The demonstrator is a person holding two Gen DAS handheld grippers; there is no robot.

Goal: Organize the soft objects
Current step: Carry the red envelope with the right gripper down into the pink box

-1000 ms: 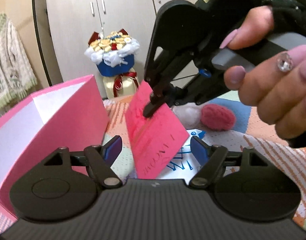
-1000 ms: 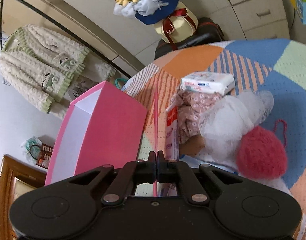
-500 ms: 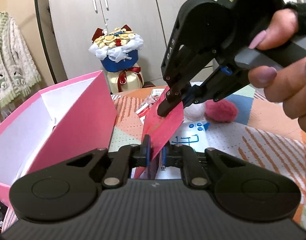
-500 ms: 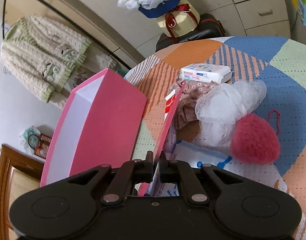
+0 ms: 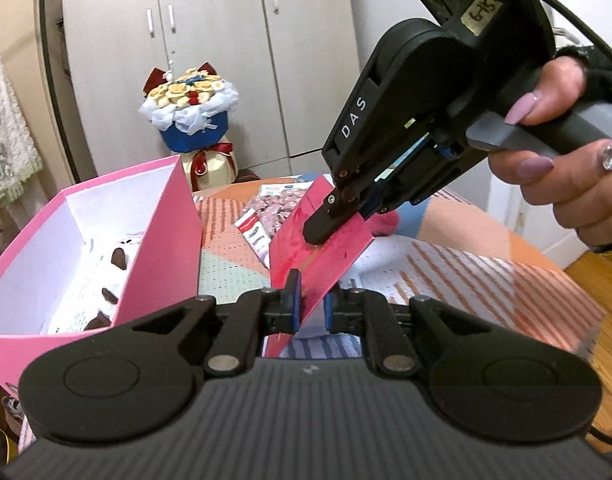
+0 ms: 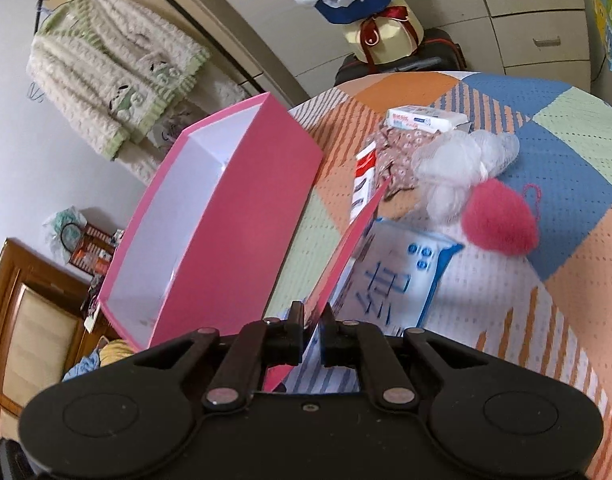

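A round bench [image 6: 554, 128] under a patchwork cloth of orange, blue, green and white stands before grey cupboard doors [image 5: 209, 60]; a cream and green cardigan [image 6: 113, 68] hangs on a rail at the left, and a flower box [image 5: 191, 120] with a red ribbon sits beyond the bench. A pink box [image 5: 161, 240], open at the top with white inner walls, stands on the left part of the bench; something white with dark brown patches lies inside it, identity unclear. A pink card [image 5: 326, 248], stiff and flat, is held tilted above the bench between the two tools. The left gripper [image 5: 310, 304] has its blue pads narrowed onto the card's lower edge. The right gripper [image 5: 326, 232], carried by a hand [image 5: 566, 168] with mauve nails, is on the card's upper part; in its own view the fingers stand slightly apart with the card slanting between them, and firm contact cannot be told. Beyond the card lie the soft items: a blue and white packet [image 6: 398, 280] just beside the card, a red fluffy heart [image 6: 500, 220], a white mesh puff [image 6: 462, 164] touching the heart, a floral cloth [image 6: 398, 152], a red and white tube [image 6: 364, 184] and a white tissue pack [image 6: 424, 118].
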